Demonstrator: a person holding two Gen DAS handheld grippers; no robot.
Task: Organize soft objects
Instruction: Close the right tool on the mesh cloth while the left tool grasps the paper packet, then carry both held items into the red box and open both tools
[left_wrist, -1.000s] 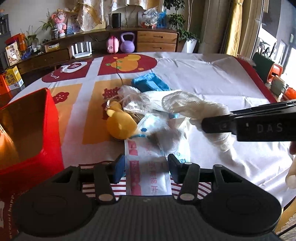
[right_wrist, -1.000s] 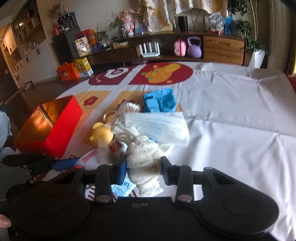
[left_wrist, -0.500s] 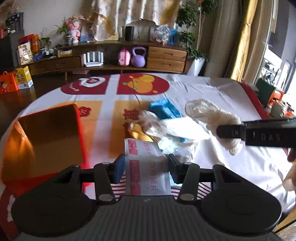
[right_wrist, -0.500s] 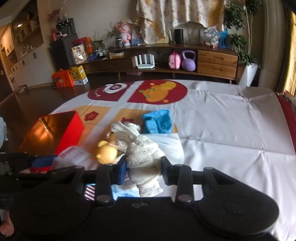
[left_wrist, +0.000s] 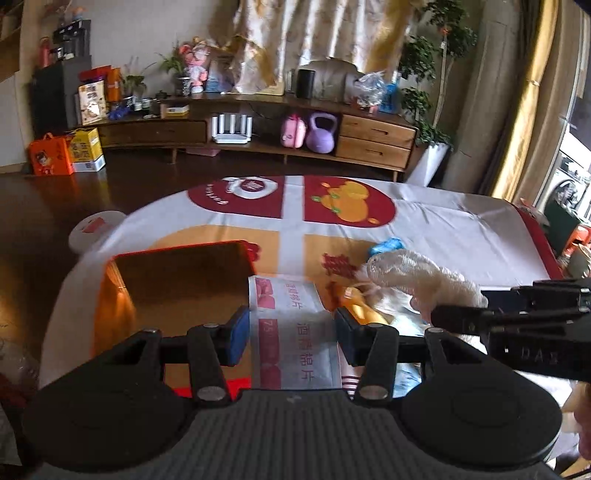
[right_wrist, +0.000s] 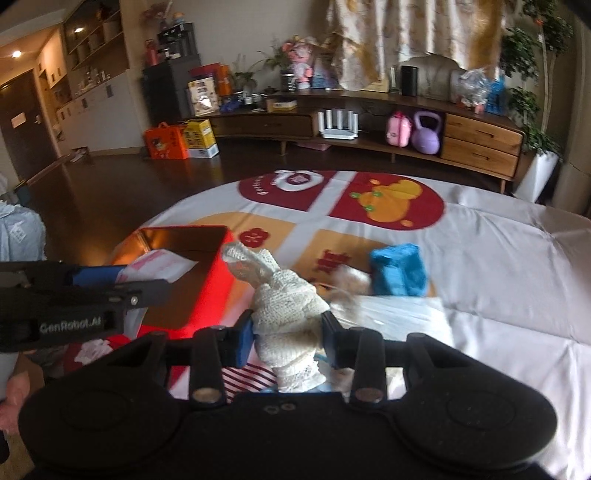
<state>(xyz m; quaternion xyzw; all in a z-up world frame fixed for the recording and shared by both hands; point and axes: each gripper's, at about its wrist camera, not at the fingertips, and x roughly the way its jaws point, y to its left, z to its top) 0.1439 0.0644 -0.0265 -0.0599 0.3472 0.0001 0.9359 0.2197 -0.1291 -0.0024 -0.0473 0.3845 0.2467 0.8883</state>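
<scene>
My left gripper (left_wrist: 291, 332) is shut on a white and red wipe packet (left_wrist: 291, 314) and holds it at the right rim of the open red box (left_wrist: 177, 291). My right gripper (right_wrist: 288, 339) is shut on a cream knitted cloth (right_wrist: 284, 299), lifted above the table just right of the red box (right_wrist: 207, 295). The cloth also shows in the left wrist view (left_wrist: 417, 277), and the packet in the right wrist view (right_wrist: 159, 264). A blue cloth (right_wrist: 399, 269), a clear plastic bag (right_wrist: 399, 314) and a yellow soft toy (left_wrist: 364, 310) lie on the tablecloth.
The round table has a white, red and orange cloth (right_wrist: 498, 258). The pile of soft things lies right of the box. A low wooden sideboard (left_wrist: 373, 136) with a purple kettlebell stands beyond the table, across the dark floor.
Both grippers have risen and moved left toward the red box, each carrying its item. The packet is now over the box's right rim; the cloth hangs higher off the pile.
</scene>
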